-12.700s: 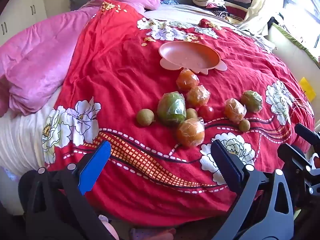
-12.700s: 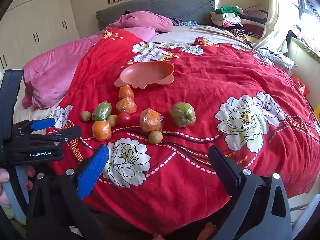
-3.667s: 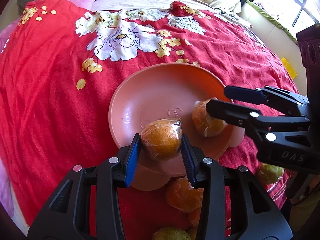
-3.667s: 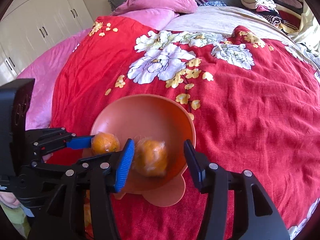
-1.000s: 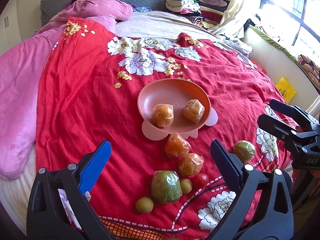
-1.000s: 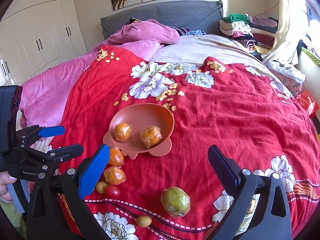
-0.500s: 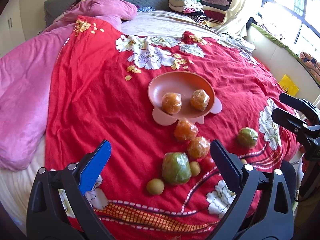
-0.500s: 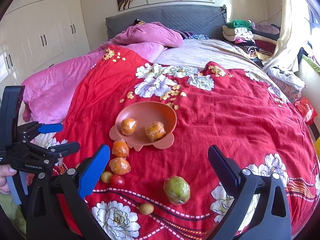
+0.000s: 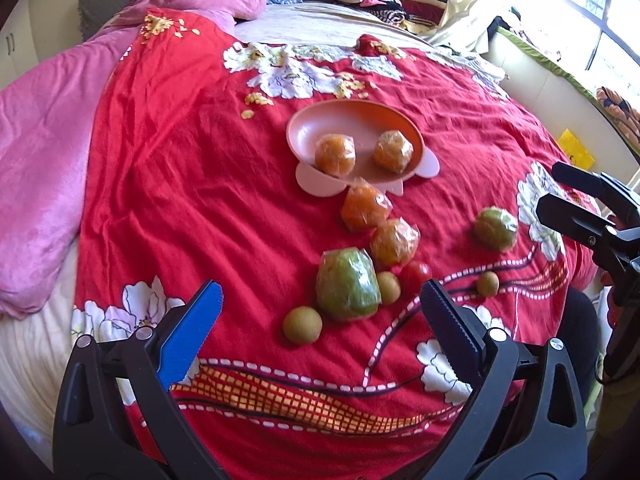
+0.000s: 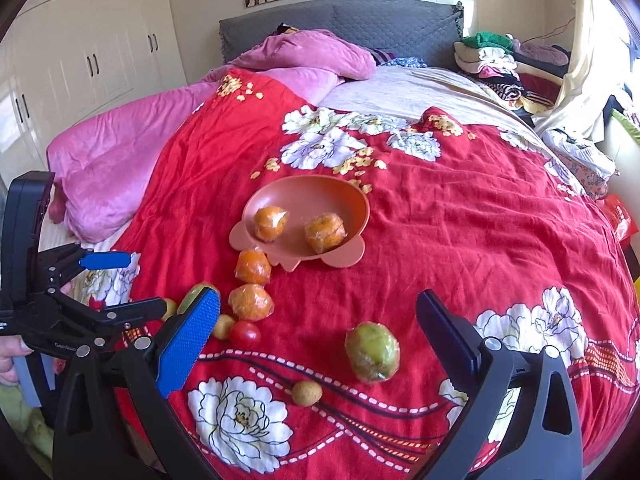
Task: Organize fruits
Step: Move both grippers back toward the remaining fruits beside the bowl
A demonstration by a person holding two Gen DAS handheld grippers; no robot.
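A salmon-pink bowl [image 9: 320,120] [image 10: 320,194] on the red flowered bedspread holds two plastic-wrapped oranges [image 9: 335,155] [image 10: 325,233]. Two more wrapped oranges [image 9: 365,207] [image 10: 253,266] lie just in front of it. Nearer lie a wrapped green fruit [image 9: 347,283], a cherry tomato [image 9: 416,273] [image 10: 245,334] and small brown fruits [image 9: 302,325]. Another wrapped green fruit [image 9: 495,227] [image 10: 372,351] lies apart to the right. My left gripper [image 9: 320,322] is open and empty, low before the fruit cluster. My right gripper [image 10: 318,326] is open and empty before the right green fruit.
A pink quilt [image 9: 40,132] [image 10: 120,156] lies along the bed's left side. Folded clothes [image 10: 496,60] are piled at the far right by the grey headboard [image 10: 340,20]. White wardrobes [image 10: 80,48] stand at left. The bed's front edge is close below both grippers.
Both grippers have drawn further back from the bowl and lower toward the bed's front edge. The fruits now sit closer to the fingertips. Nothing was picked up or released.
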